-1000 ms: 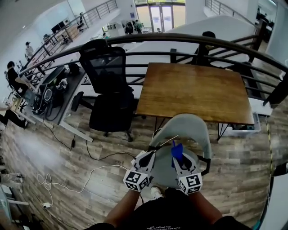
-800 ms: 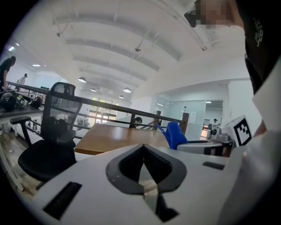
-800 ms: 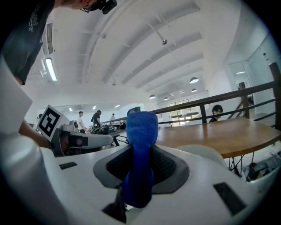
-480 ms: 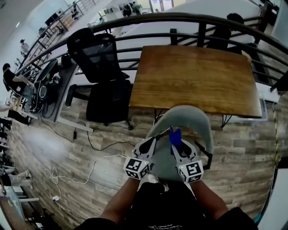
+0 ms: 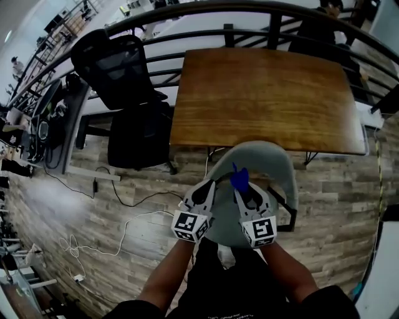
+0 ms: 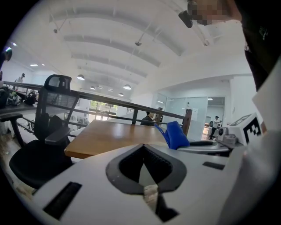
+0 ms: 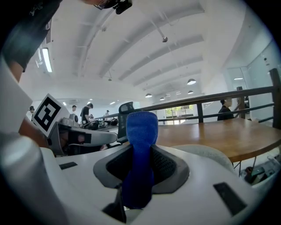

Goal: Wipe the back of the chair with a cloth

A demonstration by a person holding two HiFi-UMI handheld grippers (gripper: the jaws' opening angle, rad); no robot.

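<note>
Currently blue cloth (image 7: 139, 145) pinched in right tongs (image 5: 243, 192), seemingly just above chair (image 5: 278, 163)

Blue cloth (image 5: 239, 179), grey chair (image 5: 265, 157), brown table (image 5: 268, 99)

It was an open-plan office: black mesh office chair (image 5: 124, 93), wooden table (image 5: 268, 99), cluttered desk (image 5: 72, 134), metal railing (image 5: 274, 28), probably edging a mezzanine.

Wooden table (image 5: 268, 93) beside a black office chair (image 5: 128, 106), against a dark railing (image 5: 187, 9), on plank floor (image 5: 68, 199).
</note>
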